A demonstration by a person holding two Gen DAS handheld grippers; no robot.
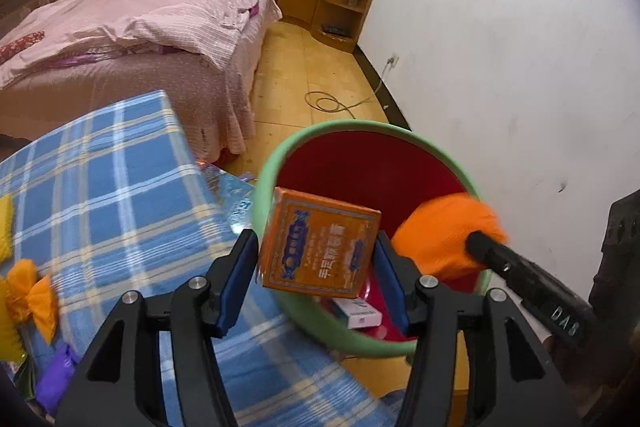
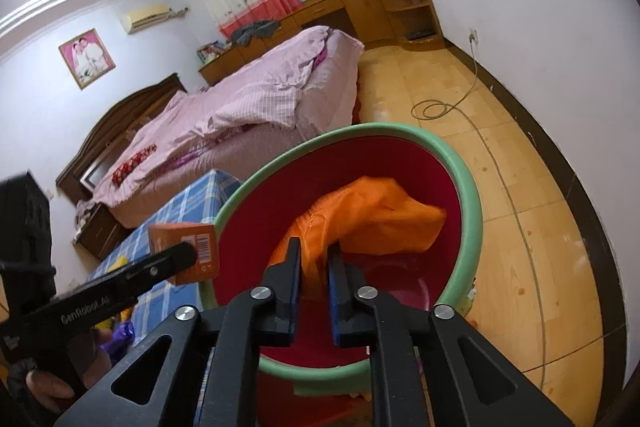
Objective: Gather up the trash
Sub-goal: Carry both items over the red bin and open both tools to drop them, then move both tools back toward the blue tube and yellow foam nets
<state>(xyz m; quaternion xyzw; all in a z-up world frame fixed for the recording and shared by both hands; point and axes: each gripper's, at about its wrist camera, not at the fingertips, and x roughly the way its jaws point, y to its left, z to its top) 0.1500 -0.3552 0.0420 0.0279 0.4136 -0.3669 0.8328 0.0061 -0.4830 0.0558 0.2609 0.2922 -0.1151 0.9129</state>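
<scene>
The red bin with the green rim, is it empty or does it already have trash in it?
Not empty. In the red bin, a small white box lies at the bottom, and orange cloth hangs inside from the right tool.

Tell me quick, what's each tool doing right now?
Left tool: closed on the orange box, over the bin's rim.
Right tool: jaws nearly shut around the orange cloth, inside the bin.

Black left gripper (image 1: pixel 318 269), blue-padded jaws, silver screws
</scene>
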